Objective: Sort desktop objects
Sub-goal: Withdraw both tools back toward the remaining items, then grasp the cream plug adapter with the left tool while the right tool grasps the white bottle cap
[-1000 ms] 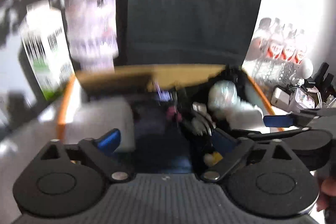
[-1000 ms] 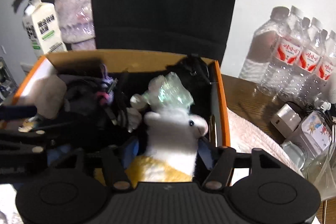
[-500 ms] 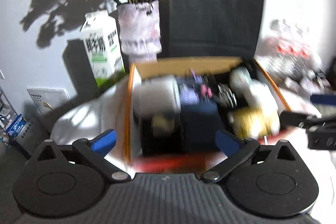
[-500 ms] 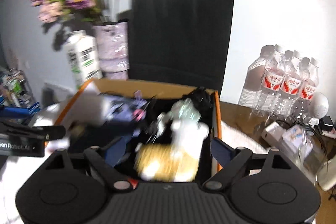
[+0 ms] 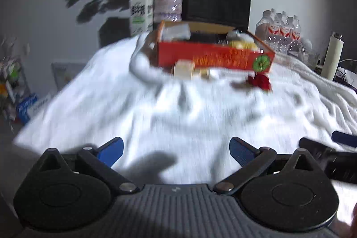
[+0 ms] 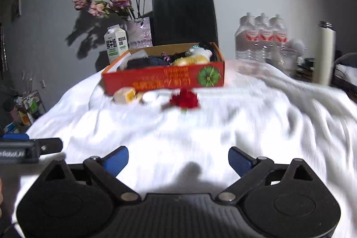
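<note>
A red-orange cardboard box (image 6: 165, 79) (image 5: 214, 57) sits at the far middle of a white cloth and holds a plush toy, dark items and a white packet. In front of it lie a red flower (image 6: 184, 100) (image 5: 260, 81), a pale yellow snack pack (image 6: 125, 95) (image 5: 184, 68) and a small white item (image 6: 154, 97). My left gripper (image 5: 176, 150) is open and empty, low over the cloth's near part. My right gripper (image 6: 178, 158) is open and empty, beside it to the right.
A black paper bag (image 6: 184, 17), a flower vase (image 6: 139, 32) and a milk carton (image 6: 116, 42) stand behind the box. Water bottles (image 6: 261, 36) and a white flask (image 6: 324, 51) stand at the right. The white cloth (image 6: 223, 131) covers the table.
Both grippers have pulled back from over the box to the near part of the cloth. The plush toy has stayed in the box; both grippers are empty.
</note>
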